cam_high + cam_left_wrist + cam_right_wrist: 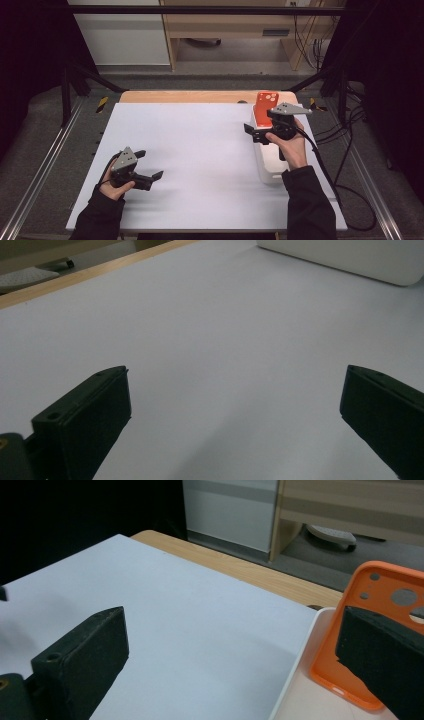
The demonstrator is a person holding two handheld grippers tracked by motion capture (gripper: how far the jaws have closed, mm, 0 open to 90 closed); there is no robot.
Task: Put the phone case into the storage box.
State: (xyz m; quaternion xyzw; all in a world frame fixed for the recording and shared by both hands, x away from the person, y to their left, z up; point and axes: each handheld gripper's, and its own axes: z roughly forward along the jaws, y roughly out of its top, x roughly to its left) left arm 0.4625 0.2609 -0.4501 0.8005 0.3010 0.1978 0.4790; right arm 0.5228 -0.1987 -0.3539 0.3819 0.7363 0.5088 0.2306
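The orange phone case (264, 106) lies on the white tray (270, 170) near the far right corner of the bench (200, 150) in the high view. The right hand-held gripper (255, 131) hovers over the tray just by the case, jaws spread, gripping nothing. The left hand-held gripper (150, 165) rests low near the near left corner, well apart from the tray, its jaws also spread and empty.

In the left gripper view, the two black jaws stand wide with bare white bench surface between them; a rounded corner of the tray (350, 260) sits far off at the top.

In the right gripper view, the phone case (370, 630) leans up from the tray floor (310, 700), its camera cut-outs uppermost. One jaw stands in front of the case's edge, the other out over the bench, so the case isn't between them yet.

Judging from this, the work is at its start: the case is not yet gripped or lifted, and the grasp and whatever placing follows remain.
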